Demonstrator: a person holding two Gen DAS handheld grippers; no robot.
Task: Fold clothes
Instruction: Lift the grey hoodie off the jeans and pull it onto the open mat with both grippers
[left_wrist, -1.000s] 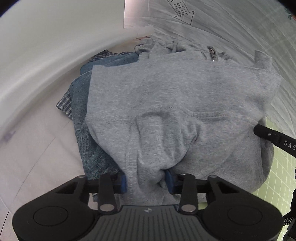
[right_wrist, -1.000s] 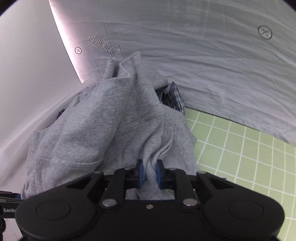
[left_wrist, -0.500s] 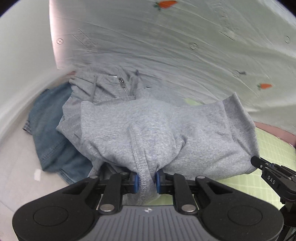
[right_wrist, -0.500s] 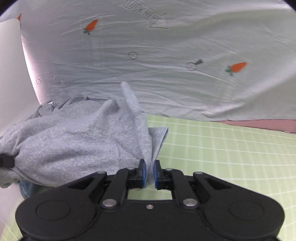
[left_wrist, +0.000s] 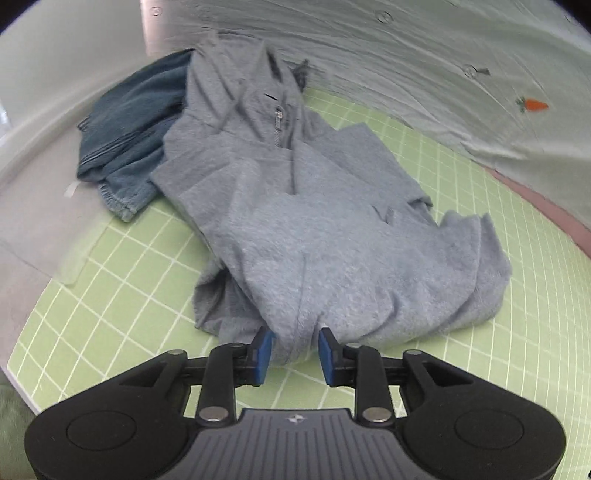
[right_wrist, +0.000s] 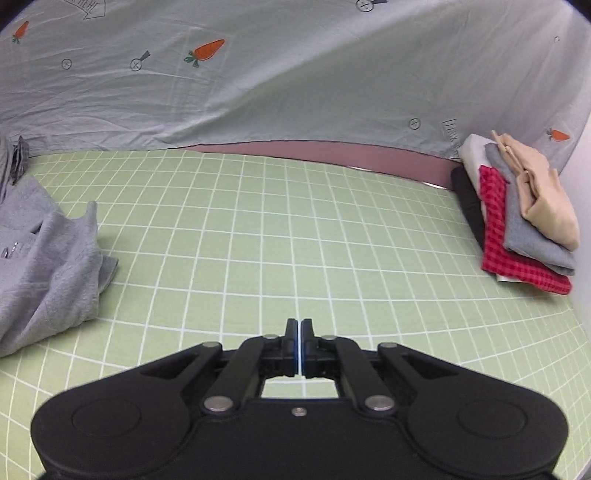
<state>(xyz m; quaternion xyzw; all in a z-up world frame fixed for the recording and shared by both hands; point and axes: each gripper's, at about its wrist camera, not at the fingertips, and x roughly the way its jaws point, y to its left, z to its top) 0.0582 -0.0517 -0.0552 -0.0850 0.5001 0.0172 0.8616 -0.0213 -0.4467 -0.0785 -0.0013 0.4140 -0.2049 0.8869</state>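
Observation:
A crumpled grey zip sweatshirt (left_wrist: 332, 236) lies on the green grid mat (left_wrist: 110, 295), zipper toward the far side. In the left wrist view its near hem sits between the blue pads of my left gripper (left_wrist: 294, 354), whose jaws are opening, and the pads stand clear of the cloth. The right wrist view shows the same sweatshirt (right_wrist: 44, 266) at the left edge. My right gripper (right_wrist: 299, 347) hangs over bare mat (right_wrist: 258, 240) to its right, shut with nothing between its pads.
Blue jeans (left_wrist: 129, 122) lie partly under the sweatshirt at the mat's far left corner. A stack of folded clothes (right_wrist: 517, 221) sits at the mat's right end. A pale sheet with carrot prints (right_wrist: 295, 92) hangs behind.
Both grippers dragged the sweatshirt off the pile onto the mat. The right gripper let go and swung away to the right. The left gripper's jaws have spread off the hem.

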